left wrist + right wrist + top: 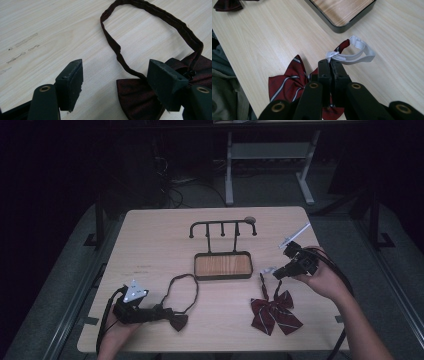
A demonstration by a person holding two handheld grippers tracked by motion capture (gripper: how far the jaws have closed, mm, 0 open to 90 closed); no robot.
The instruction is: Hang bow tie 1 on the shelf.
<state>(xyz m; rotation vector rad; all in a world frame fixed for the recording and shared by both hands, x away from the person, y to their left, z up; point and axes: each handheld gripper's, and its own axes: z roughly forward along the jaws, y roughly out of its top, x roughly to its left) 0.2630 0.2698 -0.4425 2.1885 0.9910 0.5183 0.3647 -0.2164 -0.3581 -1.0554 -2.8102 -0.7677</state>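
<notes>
Between the spread left tongs [115,82] lies a dark bow tie [140,97] on the table [50,30]; the right tongs [330,66] pinch a striped bow tie's [287,83] white strap [358,53].

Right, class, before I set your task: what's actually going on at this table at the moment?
A person works at a wooden table with a tool in each hand. The right tool is shut on the white elastic loop of a striped red bow tie. The left tool is open, its jaws standing either side of a dark maroon bow tie whose neck strap lies looped on the table. A black hook stand with a wooden tray base sits between them, nothing hung on it.
</notes>
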